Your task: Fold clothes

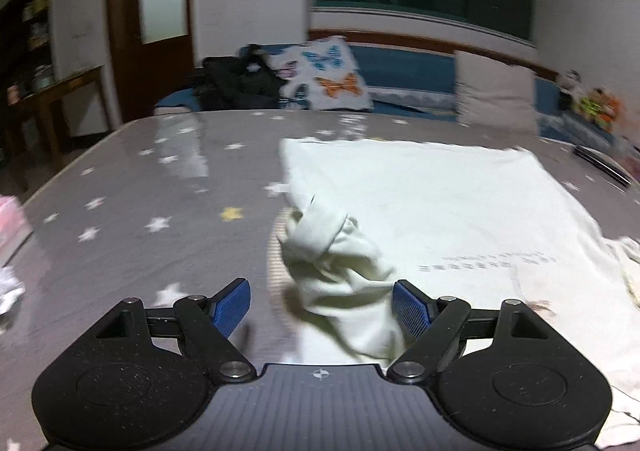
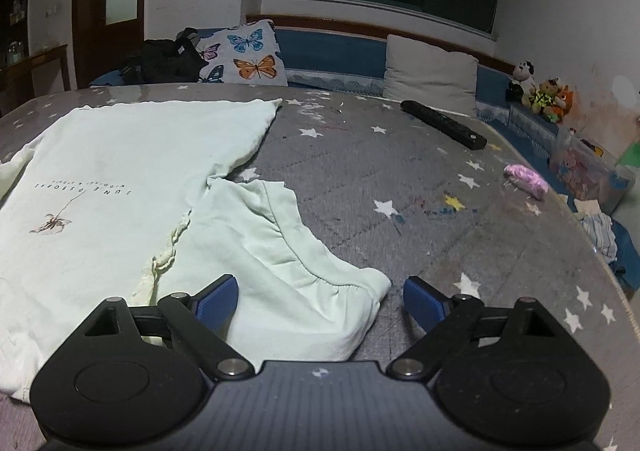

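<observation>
**Pale shirt spread on a star-print desk, both sleeves awaiting the fold**

Left to right. At the far left, bare grey desk (image 1: 120, 211) with white stars. Next came the left claw (image 1: 322, 307), released: its blue pads stood wide apart, and the crumpled left sleeve (image 1: 340, 271) of the shirt (image 1: 420, 203) lay bunched in the gap, close to the right pad but not visibly pinched; the picture was blurred there, so contact could not be ruled out. The claw pointed forward and downward at the cloth, low over the desk.

The shirt body lay flat, print side up, its small lettering and a drawn motif readable in the right view. Farther right, the right sleeve (image 2: 288, 251) lay spread outward on the desk, its cuff end reaching between the pads of the right claw (image 2: 320, 301). That claw was also released, jaws wide, and pitched downward, with the left pad over cloth and the right pad over bare desk. A remote (image 2: 444, 125) lay beyond on the desk, well apart from the shirt.

Step in hand, as judged: taking hold of the sleeves, before the first inward fold. The next move would call for each claw to settle onto its sleeve near the cuff, close on a single clean layer, then carry it across the shirt body. The bunched left sleeve would likely need smoothing to fold flat.
</observation>
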`<action>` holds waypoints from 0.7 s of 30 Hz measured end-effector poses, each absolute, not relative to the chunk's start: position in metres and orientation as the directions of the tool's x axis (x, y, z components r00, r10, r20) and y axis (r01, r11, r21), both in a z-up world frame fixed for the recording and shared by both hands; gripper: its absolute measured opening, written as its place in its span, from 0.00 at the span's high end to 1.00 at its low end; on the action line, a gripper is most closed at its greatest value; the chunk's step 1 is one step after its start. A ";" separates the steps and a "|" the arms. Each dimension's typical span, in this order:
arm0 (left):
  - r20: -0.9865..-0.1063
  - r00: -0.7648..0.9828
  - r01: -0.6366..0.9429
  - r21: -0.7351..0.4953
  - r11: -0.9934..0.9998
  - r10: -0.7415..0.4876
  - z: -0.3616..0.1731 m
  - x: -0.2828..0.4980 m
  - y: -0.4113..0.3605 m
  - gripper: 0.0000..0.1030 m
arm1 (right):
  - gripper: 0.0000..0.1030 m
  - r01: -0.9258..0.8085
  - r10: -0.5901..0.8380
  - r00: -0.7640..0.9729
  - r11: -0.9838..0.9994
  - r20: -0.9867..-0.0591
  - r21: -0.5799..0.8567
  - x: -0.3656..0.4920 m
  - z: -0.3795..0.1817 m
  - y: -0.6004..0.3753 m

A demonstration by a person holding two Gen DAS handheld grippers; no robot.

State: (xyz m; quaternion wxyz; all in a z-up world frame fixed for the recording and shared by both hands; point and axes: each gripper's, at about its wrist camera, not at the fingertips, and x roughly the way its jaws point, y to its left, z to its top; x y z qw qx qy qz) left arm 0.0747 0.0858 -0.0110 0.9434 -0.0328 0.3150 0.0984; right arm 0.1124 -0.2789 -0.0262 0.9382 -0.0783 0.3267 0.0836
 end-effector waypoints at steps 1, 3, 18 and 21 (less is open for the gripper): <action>-0.600 0.786 -0.181 0.002 0.983 0.146 -0.012 0.075 0.080 0.21 | 0.09 -0.206 0.108 0.773 0.975 -0.626 -0.087 0.113 -0.027 -0.279; -0.591 0.801 -0.125 -0.013 0.992 0.093 -0.012 0.070 0.072 0.21 | 0.08 -0.204 0.112 0.774 0.976 -0.624 -0.078 0.114 -0.028 -0.280; -0.546 0.834 -0.228 -0.207 0.951 0.081 -0.006 0.029 0.129 0.36 | 0.02 -0.186 0.114 0.767 0.981 -0.631 -0.049 0.117 -0.031 -0.283; -0.557 0.824 -0.259 -0.218 0.941 0.098 -0.012 0.028 0.140 0.49 | 0.02 -0.184 0.111 0.768 0.981 -0.630 -0.052 0.117 -0.031 -0.283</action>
